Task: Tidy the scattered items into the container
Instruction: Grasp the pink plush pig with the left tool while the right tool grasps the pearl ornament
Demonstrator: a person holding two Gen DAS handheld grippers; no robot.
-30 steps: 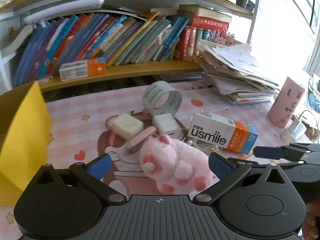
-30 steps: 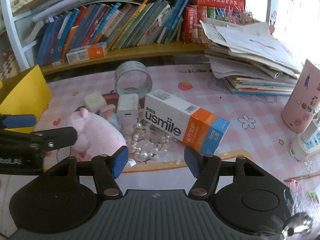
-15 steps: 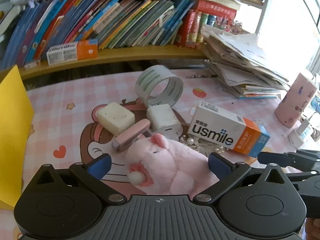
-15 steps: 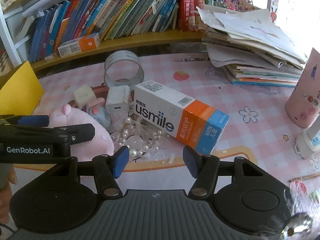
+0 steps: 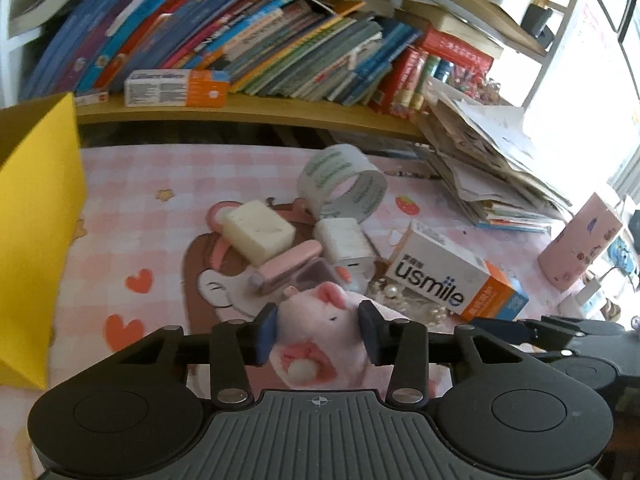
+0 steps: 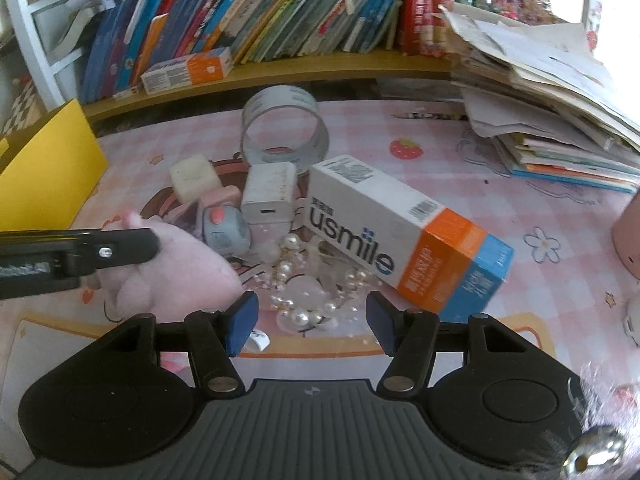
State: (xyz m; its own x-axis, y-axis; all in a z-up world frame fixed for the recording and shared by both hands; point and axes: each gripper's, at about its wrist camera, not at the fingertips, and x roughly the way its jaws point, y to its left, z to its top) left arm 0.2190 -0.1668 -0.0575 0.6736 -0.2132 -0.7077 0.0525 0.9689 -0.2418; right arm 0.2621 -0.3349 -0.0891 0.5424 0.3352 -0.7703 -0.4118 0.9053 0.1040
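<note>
Left gripper (image 5: 318,334): blue pads pressed into both sides of the pink plush toy (image 5: 320,344), lower centre of the left view. The fabric is dented at both pads, so it reads as held. Whether the toy is clear of the mat cannot be told.

Right gripper (image 6: 308,320): fingers spread wide, nothing between them, poised over the pearl beads (image 6: 304,292) at lower centre of the right view.

Yellow box (image 5: 36,240) sits at the left edge of the left view, well apart from the pile; its inside is not shown.

Judgement for the carry: the squeeze should be kept firm, since plush compresses and can slip. A straight lift is advised before any swing left, so the pink case (image 5: 286,266) and white charger (image 5: 346,246) just behind are not dragged. The toothpaste carton (image 6: 404,240) and tape roll (image 6: 284,124) lie on the mat, centre frame.
</note>
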